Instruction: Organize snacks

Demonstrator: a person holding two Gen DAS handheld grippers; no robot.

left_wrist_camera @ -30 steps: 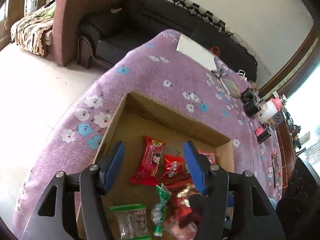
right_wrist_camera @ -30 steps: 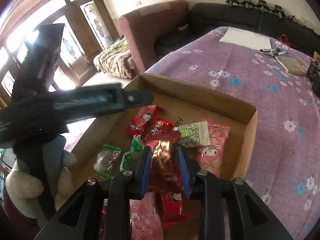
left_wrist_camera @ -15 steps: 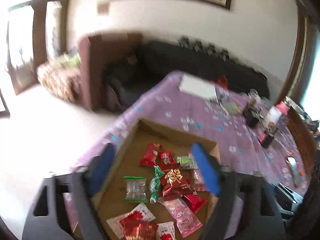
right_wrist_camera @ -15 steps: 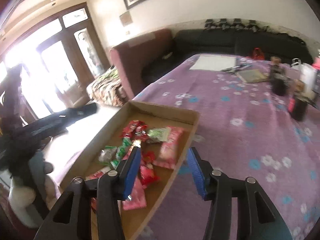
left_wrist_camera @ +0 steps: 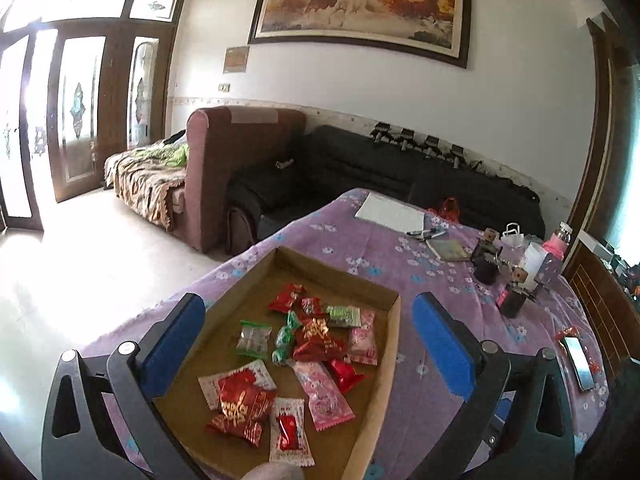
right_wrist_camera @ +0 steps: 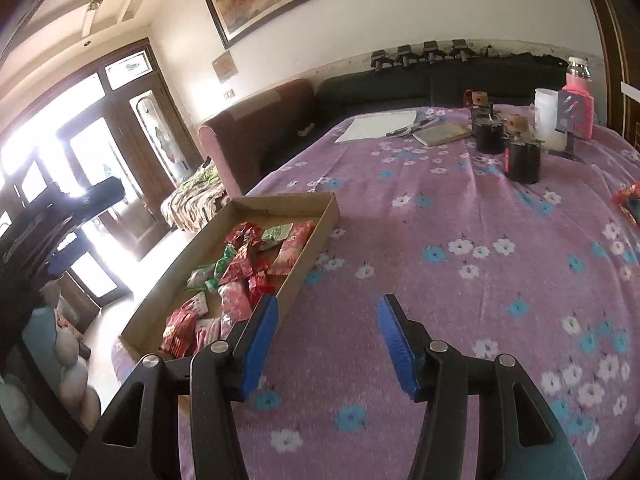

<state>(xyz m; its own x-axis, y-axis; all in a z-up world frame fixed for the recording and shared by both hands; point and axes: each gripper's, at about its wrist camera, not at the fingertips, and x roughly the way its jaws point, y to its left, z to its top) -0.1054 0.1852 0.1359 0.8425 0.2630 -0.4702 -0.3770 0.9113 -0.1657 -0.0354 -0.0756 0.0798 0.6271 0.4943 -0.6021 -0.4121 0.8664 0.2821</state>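
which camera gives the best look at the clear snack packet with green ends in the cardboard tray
The left wrist view: the clear packet with green ends lies flat and unobstructed on the shallow cardboard tray. In the right wrist view it is seen obliquely, small and partly hidden by the red wrappers beside it.

Your left claw (left_wrist_camera: 308, 340) points downward, jaws opening wide, blue pads (left_wrist_camera: 176, 336) far apart and nothing pinched between them. Your right claw (right_wrist_camera: 326, 344) also tilts down, jaws partly spread and empty, pads (right_wrist_camera: 262, 344) clear of any contact.
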